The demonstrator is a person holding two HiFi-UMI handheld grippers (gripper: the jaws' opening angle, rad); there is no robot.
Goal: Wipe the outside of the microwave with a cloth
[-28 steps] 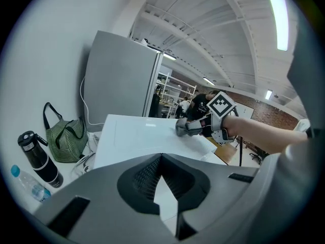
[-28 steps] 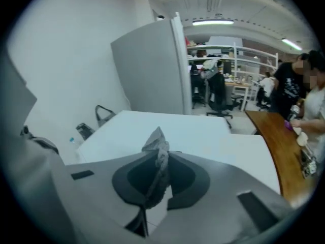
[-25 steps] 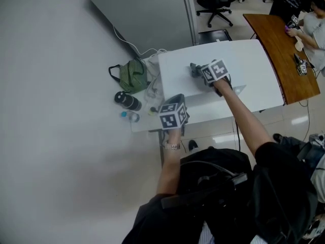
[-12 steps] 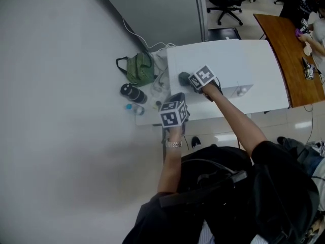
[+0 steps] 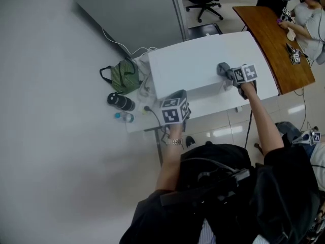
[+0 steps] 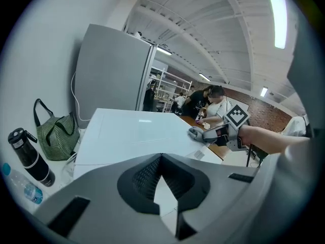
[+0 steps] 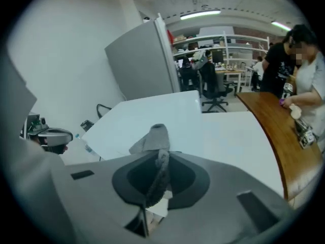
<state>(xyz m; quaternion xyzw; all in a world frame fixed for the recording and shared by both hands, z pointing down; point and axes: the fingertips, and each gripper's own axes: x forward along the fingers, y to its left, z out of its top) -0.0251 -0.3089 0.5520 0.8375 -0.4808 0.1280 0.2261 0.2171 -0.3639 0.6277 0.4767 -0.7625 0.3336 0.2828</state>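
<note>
Pinches a grey cloth (image 7: pixel 155 139) tight between the closed jaws of the right hand-held gripper (image 7: pixel 158 179), with a fold of it poking up past the tips. Holds that cloth (image 5: pixel 223 68) down on the white top of the microwave (image 5: pixel 198 67), close to its front right corner, with the arm stretched forward over the surface (image 5: pixel 208 110) underneath. Carries the left hand-held gripper (image 6: pixel 161 187) with its jaws brought together on nothing, low by the microwave's front left corner in the head view (image 5: pixel 176 98); hard to tell whether touching it or just clear of it. On the surface left of the microwave: a green striped bag (image 5: pixel 124 75), a black flask (image 5: pixel 119 101) and a clear bottle with a blue cap (image 5: pixel 123 117), with flask and bottle side by side and the bag just behind them. Farther back, a tall grey cabinet (image 5: pixel 137 9) against the wall. Off to the right, a wooden table (image 5: pixel 269 39) with another person beside it.
</note>
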